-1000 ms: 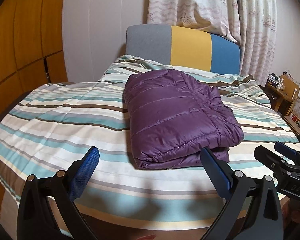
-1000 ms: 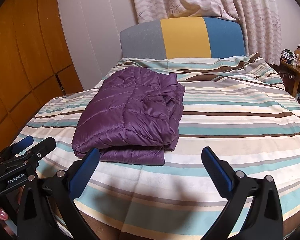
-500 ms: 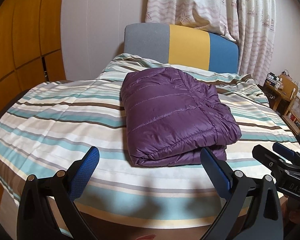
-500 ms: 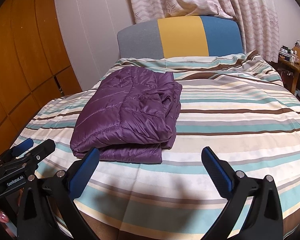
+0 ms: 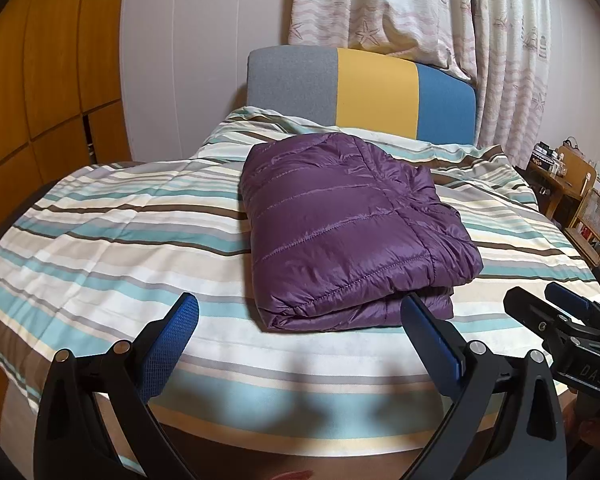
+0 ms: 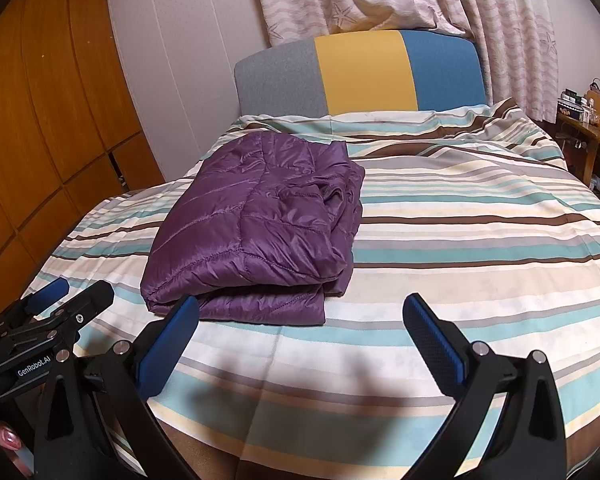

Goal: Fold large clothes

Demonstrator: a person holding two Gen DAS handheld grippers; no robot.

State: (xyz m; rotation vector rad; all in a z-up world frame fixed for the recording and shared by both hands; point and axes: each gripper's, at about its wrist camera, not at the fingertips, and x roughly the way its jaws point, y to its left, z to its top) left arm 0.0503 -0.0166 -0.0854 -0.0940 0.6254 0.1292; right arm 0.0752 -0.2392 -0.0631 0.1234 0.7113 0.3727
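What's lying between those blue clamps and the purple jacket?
Only bare striped bedspread, in both views, between the open grippers and the jacket.

Glossy quilted purple jacket point(image 5: 352, 224), matt striped cloth bedcover point(image 5: 120, 232)

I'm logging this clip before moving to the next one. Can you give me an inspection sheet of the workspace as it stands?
Surface: bed with striped duvet, smooth apart from wrinkles near the headboard.
Job's things: purple quilted jacket lies folded into a compact bundle on the duvet, layers stacked, looser edges on its right side.
Clutter: nothing seen on the bed besides the jacket.
Grippers: left gripper open, empty, short of the jacket's near edge; right gripper open, empty, over bare duvet.
Cables: nothing seen.
Surroundings: grey, yellow and blue headboard, patterned curtains, wooden wardrobe on the left, wooden furniture with small items on the right.
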